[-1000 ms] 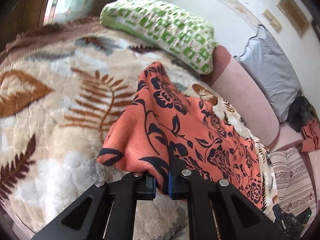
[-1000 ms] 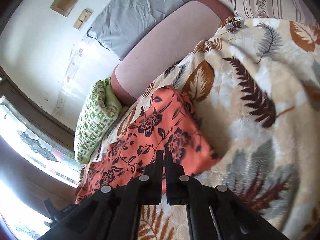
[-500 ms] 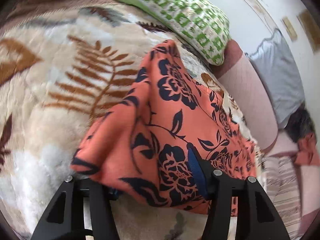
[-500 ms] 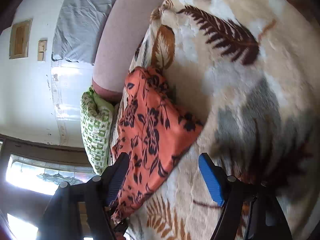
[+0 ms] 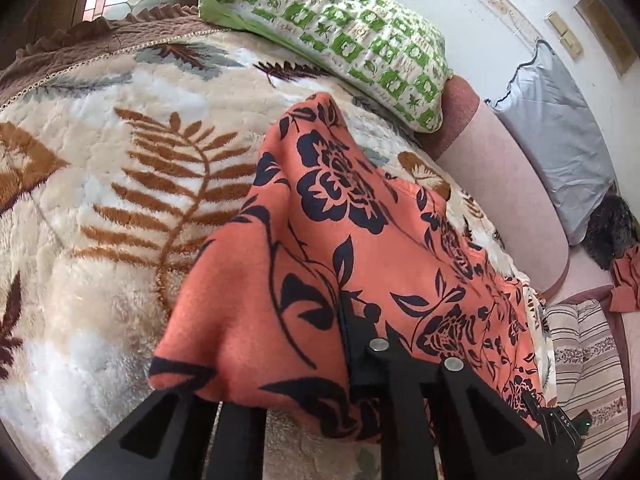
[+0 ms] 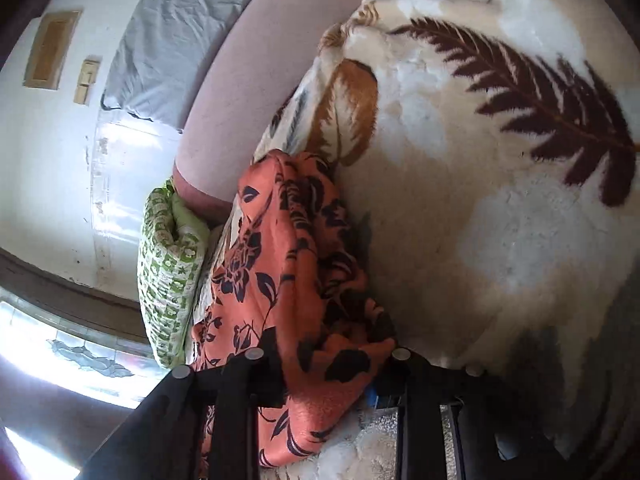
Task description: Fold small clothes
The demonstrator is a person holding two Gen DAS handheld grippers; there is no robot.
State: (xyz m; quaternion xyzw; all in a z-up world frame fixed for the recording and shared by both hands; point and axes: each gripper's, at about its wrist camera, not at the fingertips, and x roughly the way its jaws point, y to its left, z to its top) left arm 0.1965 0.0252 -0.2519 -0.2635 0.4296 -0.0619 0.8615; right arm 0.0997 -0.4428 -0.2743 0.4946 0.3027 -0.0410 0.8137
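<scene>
An orange garment with dark blue flowers [image 5: 340, 248] lies on a fleece leaf-print blanket [image 5: 100, 184]. In the left wrist view its near edge drapes over my left gripper [image 5: 280, 368] and hides the left finger; the right finger [image 5: 360, 344] shows, set wide apart, so the jaws stand open with cloth between them. In the right wrist view the garment [image 6: 288, 264] is bunched in a ridge, and its near end sits between the fingers of my right gripper [image 6: 324, 368], which stand wide apart.
A green-and-white pillow [image 5: 340, 36] lies at the head of the bed. A pink bolster [image 5: 516, 184] and a grey pillow [image 5: 560, 128] line the wall side. Striped cushions [image 5: 588, 364] and another orange cloth [image 5: 628, 280] lie at the far right.
Both grippers were shut on the garment's edge a second ago. They opened and have since pushed forward, so the cloth now lies over and between the open fingers.
</scene>
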